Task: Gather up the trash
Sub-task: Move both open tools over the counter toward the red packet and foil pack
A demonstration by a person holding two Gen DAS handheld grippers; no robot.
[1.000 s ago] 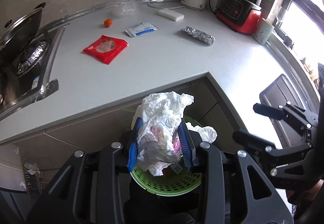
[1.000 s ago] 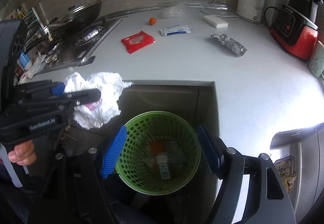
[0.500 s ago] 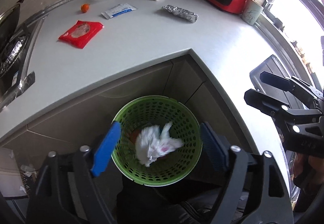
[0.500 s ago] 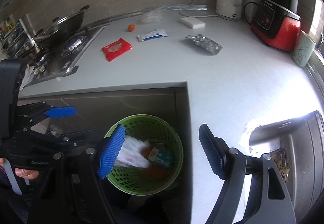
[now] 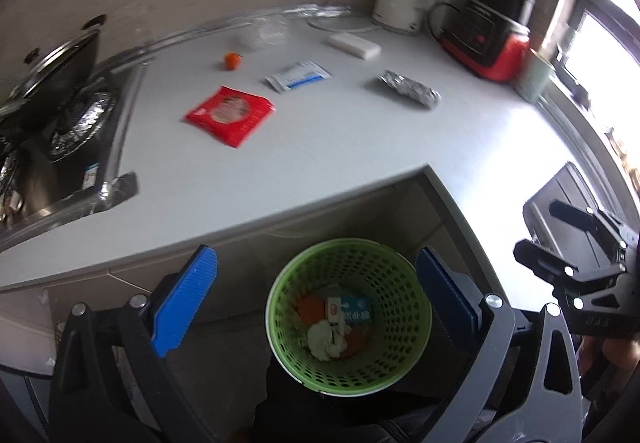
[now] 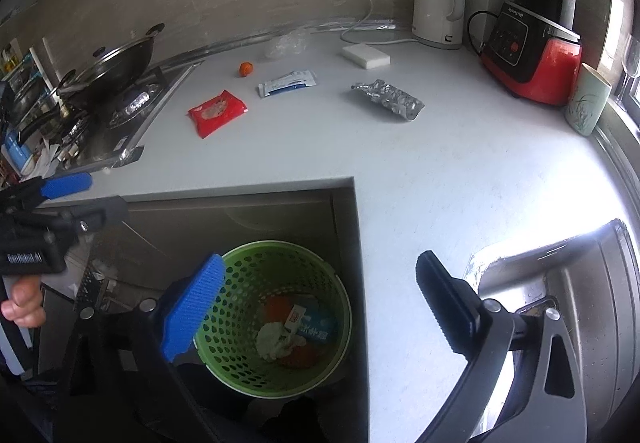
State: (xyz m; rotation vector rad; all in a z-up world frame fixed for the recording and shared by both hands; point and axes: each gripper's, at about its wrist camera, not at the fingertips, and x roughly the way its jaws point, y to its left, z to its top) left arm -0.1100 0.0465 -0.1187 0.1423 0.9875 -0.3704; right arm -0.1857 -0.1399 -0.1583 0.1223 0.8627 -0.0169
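Green plastic mesh basket (image 5: 349, 327) sits down on the floor, tucked into the inside corner of the L-shaped worktop, and it's already got stuff in it: a crumpled white tissue (image 5: 325, 337), a little blue and white carton (image 5: 349, 310) and something orange underneath. Both tools hang right over it. The left gripper (image 5: 316, 297) has its blue-padded fingers spread wide with nothing between them, and the right gripper (image 6: 320, 307) is gaping just the same, empty, one finger over the basket rim and the other over the counter edge.

Up on the white countertop (image 6: 460, 179) there's still trash lying about. Nearest the front edge, toward the stove side, is a red snack packet (image 5: 230, 115). Behind it a white and blue sachet (image 5: 298, 75), and off to the right a crumpled silver foil wrapper (image 5: 410, 93), all well apart from each other. Further back there's a small orange thing (image 5: 233, 59), can't tell if it's a fruit or a cap, then a scrunched clear plastic bag (image 6: 286, 45) near the back edge and a white block like a sponge (image 6: 366, 55) beside it.

Along the wall: white electric kettle (image 6: 438, 3), red and black blender (image 6: 536, 43) in the far right corner, pale green cup (image 6: 588, 105) by the window. Lidded wok (image 6: 116, 63) on the gas stove at the left end.
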